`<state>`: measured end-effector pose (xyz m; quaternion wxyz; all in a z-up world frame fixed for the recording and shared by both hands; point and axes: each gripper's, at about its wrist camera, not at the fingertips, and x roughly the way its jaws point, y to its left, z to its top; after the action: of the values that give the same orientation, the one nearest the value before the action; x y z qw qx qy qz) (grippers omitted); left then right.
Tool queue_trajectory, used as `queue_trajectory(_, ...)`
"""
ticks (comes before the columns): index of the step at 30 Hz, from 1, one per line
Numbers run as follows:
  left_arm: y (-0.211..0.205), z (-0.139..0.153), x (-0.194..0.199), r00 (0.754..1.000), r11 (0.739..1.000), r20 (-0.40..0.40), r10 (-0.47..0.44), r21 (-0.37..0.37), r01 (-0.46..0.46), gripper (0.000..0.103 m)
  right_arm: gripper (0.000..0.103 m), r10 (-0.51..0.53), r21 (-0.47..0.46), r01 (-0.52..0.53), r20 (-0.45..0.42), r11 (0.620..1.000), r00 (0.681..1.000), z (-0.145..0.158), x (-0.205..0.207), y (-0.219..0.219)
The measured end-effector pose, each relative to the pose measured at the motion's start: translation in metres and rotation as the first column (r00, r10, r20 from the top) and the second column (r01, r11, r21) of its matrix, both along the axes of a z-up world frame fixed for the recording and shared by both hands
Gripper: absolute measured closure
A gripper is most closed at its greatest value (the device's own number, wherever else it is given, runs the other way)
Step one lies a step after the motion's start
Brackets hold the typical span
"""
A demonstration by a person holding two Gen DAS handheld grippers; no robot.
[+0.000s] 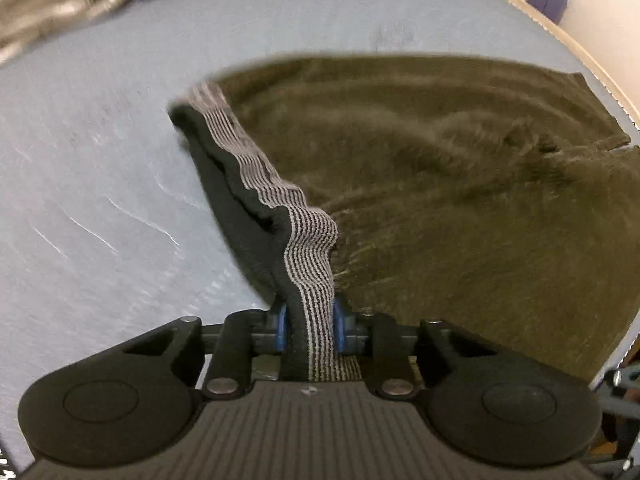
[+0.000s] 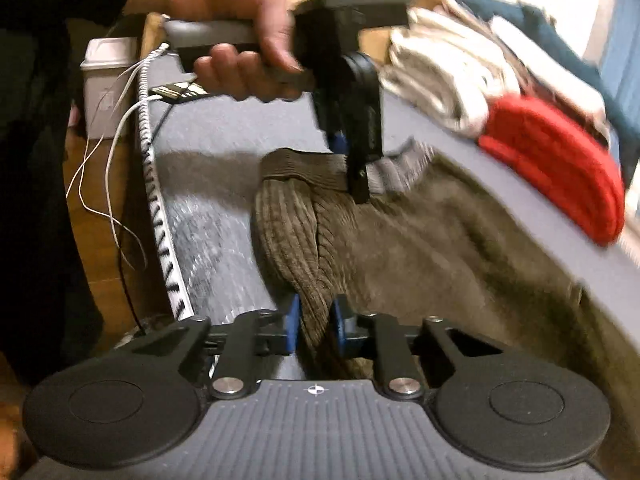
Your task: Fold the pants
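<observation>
Olive-brown corduroy pants [image 1: 460, 184] lie spread on a pale blue sheet [image 1: 100, 184]. Their striped elastic waistband [image 1: 312, 248] runs up into my left gripper [image 1: 310, 326], whose blue pads are shut on it. In the right wrist view, my right gripper [image 2: 316, 326] is shut on a bunched fold of the pants [image 2: 296, 248] at the waist end. The left gripper [image 2: 360, 176] shows there too, held by a person's hand [image 2: 232, 20], pinching the waistband [image 2: 304, 168] a short way ahead.
A red garment [image 2: 560, 168] and a pile of white clothes [image 2: 440, 68] lie on the sheet beyond the pants. A zigzag-trimmed sheet edge [image 2: 160, 216], loose white wires [image 2: 104, 160] and a grey bin [image 2: 108, 80] are at the left.
</observation>
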<state>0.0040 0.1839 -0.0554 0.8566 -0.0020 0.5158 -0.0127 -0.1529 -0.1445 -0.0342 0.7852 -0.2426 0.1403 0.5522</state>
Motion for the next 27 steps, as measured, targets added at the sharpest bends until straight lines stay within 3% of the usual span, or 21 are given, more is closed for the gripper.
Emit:
queue_trajectory(2, 0.005, 0.016, -0.011, 1.0, 0.999, 0.018, 0.0, 0.047, -0.001, 0.08, 0.087, 0.039, 0.053, -0.04, 0.031, 0.998, 0.999, 0.013, -0.008, -0.001)
queue_trajectory(4, 0.013, 0.017, -0.02, 1.0, 0.999, -0.007, 0.007, 0.044, -0.006, 0.079, 0.087, 0.054, 0.093, -0.057, 0.031, 0.994, 0.998, 0.023, -0.01, 0.0)
queue_trajectory(8, 0.009, -0.002, -0.024, 0.996, 0.994, -0.087, 0.01, 0.106, 0.0, 0.06, 0.084, 0.078, 0.011, -0.078, 0.0, 0.997, 0.997, 0.017, -0.009, 0.008)
queue_trajectory(11, 0.004, 0.016, -0.024, 0.998, 0.985, -0.026, 0.056, 0.166, -0.051, 0.047, 0.083, 0.147, 0.01, -0.147, -0.037, 0.989, 0.988, 0.022, -0.013, 0.002)
queue_trajectory(13, 0.001, 0.033, -0.026, 0.995, 0.976, 0.044, 0.084, 0.198, -0.092, 0.045, 0.067, 0.14, 0.043, -0.138, -0.032, 0.989, 0.99, 0.031, -0.014, -0.006)
queue_trajectory(14, -0.002, 0.04, -0.024, 0.994, 0.978, 0.071, 0.083, 0.185, -0.095, 0.045, 0.053, 0.119, 0.07, -0.116, -0.041, 0.991, 0.992, 0.035, -0.012, -0.011)
queue_trajectory(15, -0.007, 0.045, -0.021, 0.993, 0.984, 0.097, 0.072, 0.155, -0.087, 0.045, 0.049, 0.101, 0.092, -0.095, -0.056, 0.991, 0.993, 0.038, -0.009, -0.016)
queue_trajectory(19, -0.028, 0.052, -0.02, 0.989, 0.999, 0.146, -0.027, 0.046, 0.02, 0.045, 0.049, -0.029, 0.119, 0.051, -0.18, 0.992, 0.983, 0.04, 0.023, -0.032)
queue_trajectory(22, -0.046, 0.032, -0.011, 0.992, 0.996, 0.087, -0.093, -0.003, 0.094, 0.045, 0.048, -0.14, 0.049, 0.157, -0.255, 0.986, 0.957, 0.025, 0.044, -0.035)
queue_trajectory(25, -0.058, -0.012, 0.002, 0.991, 0.99, -0.094, -0.095, 0.09, 0.104, 0.046, 0.042, -0.221, -0.098, 0.2, -0.316, 0.975, 0.923, 0.004, 0.061, -0.029)
queue_trajectory(27, -0.062, -0.02, 0.007, 0.988, 0.985, -0.11, -0.113, 0.119, 0.126, 0.045, 0.037, -0.246, -0.077, 0.234, -0.359, 0.969, 0.9, 0.003, 0.069, -0.034)
